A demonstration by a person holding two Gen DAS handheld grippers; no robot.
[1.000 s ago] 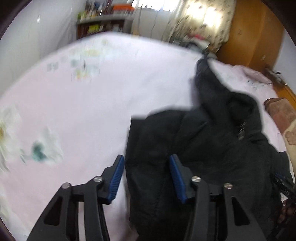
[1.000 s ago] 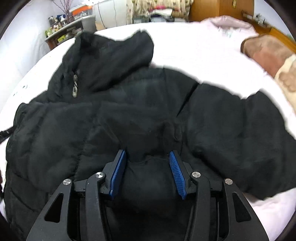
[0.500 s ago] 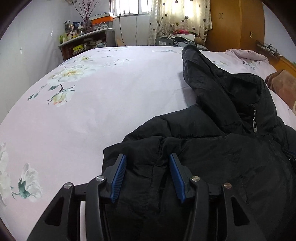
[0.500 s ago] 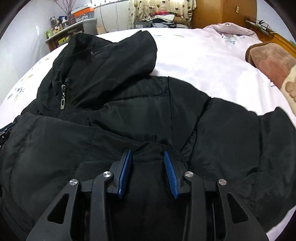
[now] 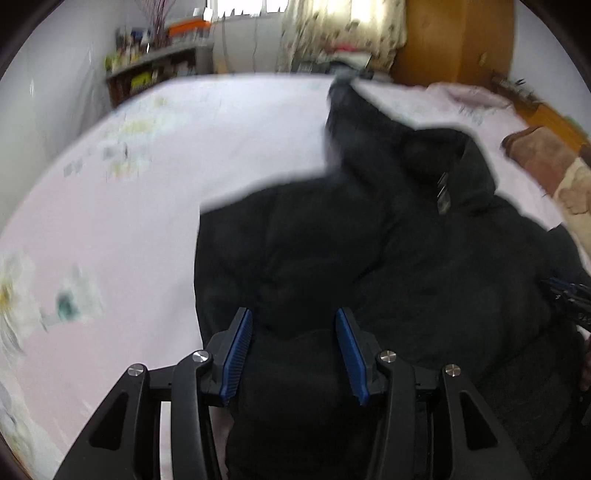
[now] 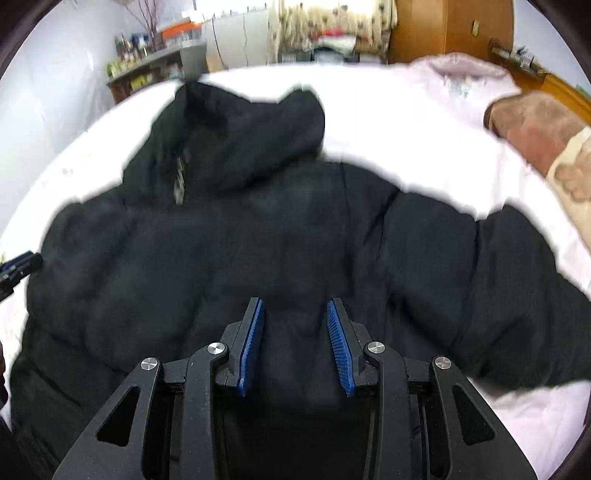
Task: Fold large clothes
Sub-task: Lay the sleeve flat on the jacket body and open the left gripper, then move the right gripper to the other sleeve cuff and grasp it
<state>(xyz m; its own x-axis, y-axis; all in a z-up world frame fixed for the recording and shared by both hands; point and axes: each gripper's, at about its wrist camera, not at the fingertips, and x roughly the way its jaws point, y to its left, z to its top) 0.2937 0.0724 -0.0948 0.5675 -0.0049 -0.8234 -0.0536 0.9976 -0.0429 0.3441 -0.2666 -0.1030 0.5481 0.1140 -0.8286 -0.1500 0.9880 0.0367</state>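
Observation:
A black padded hooded jacket lies spread on a bed with a pale pink sheet. In the right wrist view the jacket fills the middle, hood at the far end, one sleeve out to the right. My left gripper has its blue pads around a thick fold at the jacket's left edge. My right gripper has its pads around a bunch of the jacket's lower body. Both pairs of jaws stand partly apart with black fabric between them. Both views are blurred.
A brown and cream blanket lies at the bed's right side. A shelf with bottles stands by the far wall, next to curtains and a wooden wardrobe. The sheet has flower prints at left.
Both grippers have moved with jacket fabric between their pads. The jacket's left part now sits folded closer over the body, and the right sleeve lies stretched further out.

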